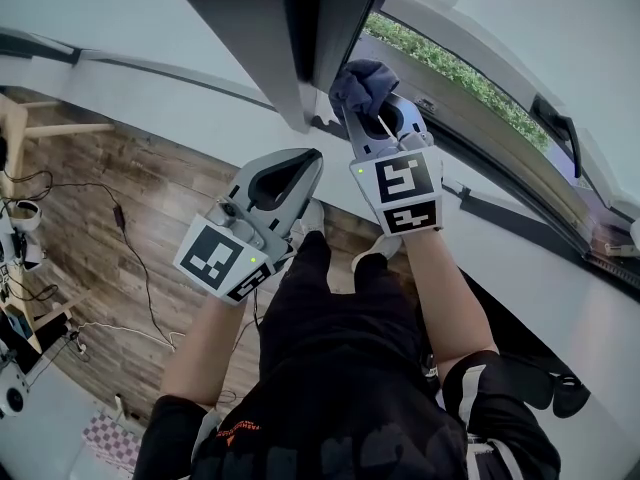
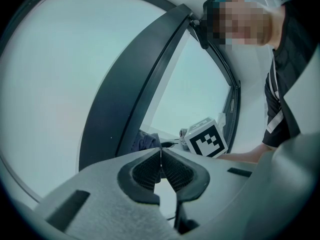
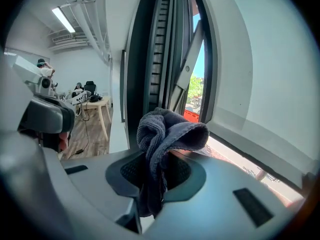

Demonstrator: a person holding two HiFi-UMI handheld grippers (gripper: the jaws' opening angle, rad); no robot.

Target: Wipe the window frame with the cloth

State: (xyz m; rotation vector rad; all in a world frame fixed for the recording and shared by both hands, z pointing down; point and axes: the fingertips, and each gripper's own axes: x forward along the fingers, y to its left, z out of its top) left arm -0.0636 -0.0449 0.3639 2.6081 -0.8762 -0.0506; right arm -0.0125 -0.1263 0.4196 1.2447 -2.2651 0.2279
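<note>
My right gripper (image 1: pixel 372 96) is shut on a bunched grey-blue cloth (image 1: pixel 362 81), held right against the dark window frame (image 1: pixel 300 28). In the right gripper view the cloth (image 3: pixel 167 136) bulges up from between the jaws, with the frame's dark upright (image 3: pixel 162 49) just beyond it. My left gripper (image 1: pixel 305 163) hangs lower and to the left, away from the frame, shut with nothing in it. The left gripper view shows its fingertips (image 2: pixel 160 156) pressed together, the cloth (image 2: pixel 146 142) and the right gripper's marker cube (image 2: pixel 207 139) beyond.
The open sash with a black handle (image 1: pixel 560 128) lies to the right, greenery outside. White wall (image 1: pixel 150 28) stretches left of the frame. Below is wood flooring (image 1: pixel 120 258) with cables and a wooden table at the far left. A person's legs and dark clothing fill the bottom.
</note>
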